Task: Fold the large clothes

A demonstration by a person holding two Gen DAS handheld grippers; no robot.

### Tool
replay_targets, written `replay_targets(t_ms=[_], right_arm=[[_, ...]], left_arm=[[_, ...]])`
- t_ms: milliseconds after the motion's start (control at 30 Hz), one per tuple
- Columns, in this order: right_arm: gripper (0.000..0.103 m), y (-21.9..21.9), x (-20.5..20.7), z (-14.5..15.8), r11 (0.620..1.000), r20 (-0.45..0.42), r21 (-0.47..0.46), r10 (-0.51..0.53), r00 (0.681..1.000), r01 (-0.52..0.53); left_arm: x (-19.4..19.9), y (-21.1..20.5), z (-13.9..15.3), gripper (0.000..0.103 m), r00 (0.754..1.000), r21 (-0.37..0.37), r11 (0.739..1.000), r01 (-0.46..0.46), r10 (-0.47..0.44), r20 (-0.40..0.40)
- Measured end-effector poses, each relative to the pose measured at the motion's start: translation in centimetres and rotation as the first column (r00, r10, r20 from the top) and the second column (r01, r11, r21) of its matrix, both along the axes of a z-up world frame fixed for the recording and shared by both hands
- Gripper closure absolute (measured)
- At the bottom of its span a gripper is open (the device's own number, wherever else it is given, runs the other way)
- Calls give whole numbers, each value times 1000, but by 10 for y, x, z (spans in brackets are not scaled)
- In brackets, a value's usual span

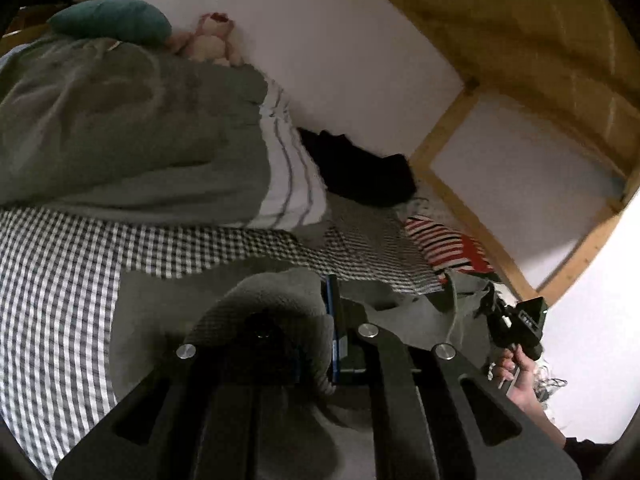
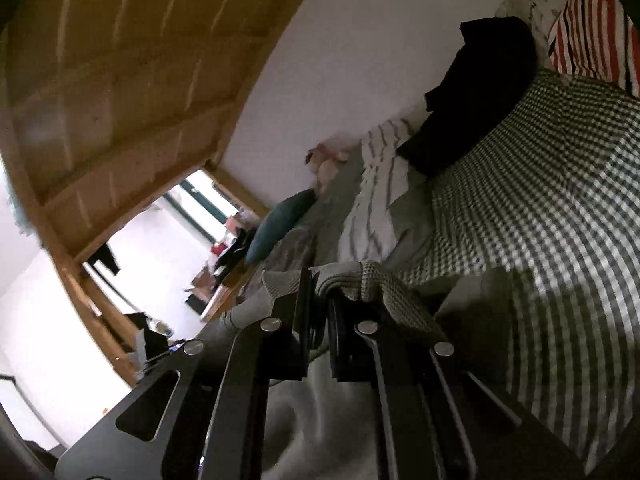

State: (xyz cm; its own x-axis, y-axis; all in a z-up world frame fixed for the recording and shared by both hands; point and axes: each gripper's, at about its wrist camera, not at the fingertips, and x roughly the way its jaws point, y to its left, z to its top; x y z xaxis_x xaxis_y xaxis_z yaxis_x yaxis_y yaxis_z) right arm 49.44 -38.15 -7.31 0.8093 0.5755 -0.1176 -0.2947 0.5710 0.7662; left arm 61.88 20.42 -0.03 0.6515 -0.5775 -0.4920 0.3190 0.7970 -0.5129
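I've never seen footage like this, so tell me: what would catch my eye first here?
Black two-finger grippers fill the foreground of both views; the left gripper and right gripper are each shut on a grey waffle-knit garment. Behind them spreads a black-and-white checked bed cover, with a crumpled black garment by the white wall. A teal cushion and a pink plush toy lie at the far end of the bed.
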Motion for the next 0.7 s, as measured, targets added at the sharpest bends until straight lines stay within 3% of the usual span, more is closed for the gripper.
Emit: replay_targets(t_ms=[133, 267, 333, 467, 600, 700], right_arm=[[95, -4, 67, -17, 999, -61, -36, -25, 998, 23], [95, 1, 119, -39, 992, -152, -118, -55, 987, 38], [95, 5, 143, -54, 984, -228, -172, -79, 970, 40], [95, 13, 169, -76, 962, -310, -268, -134, 941, 49], [95, 19, 185, -88, 948, -360, -315, -157, 920, 39], [95, 23, 196, -93, 940, -409, -340, -165, 898, 18]], left_arm=[[63, -4, -19, 94, 995, 32, 999, -31, 34, -98], [117, -3, -63, 92, 965, 75, 996, -51, 69, -253], [132, -4, -83, 90, 953, 105, 994, -43, 72, -294], [148, -6, -105, 90, 950, 122, 992, 34, 6, -312], [152, -2, -87, 87, 962, 111, 984, 136, -105, -252], [159, 1, -70, 80, 942, 35, 973, 228, -212, -259]])
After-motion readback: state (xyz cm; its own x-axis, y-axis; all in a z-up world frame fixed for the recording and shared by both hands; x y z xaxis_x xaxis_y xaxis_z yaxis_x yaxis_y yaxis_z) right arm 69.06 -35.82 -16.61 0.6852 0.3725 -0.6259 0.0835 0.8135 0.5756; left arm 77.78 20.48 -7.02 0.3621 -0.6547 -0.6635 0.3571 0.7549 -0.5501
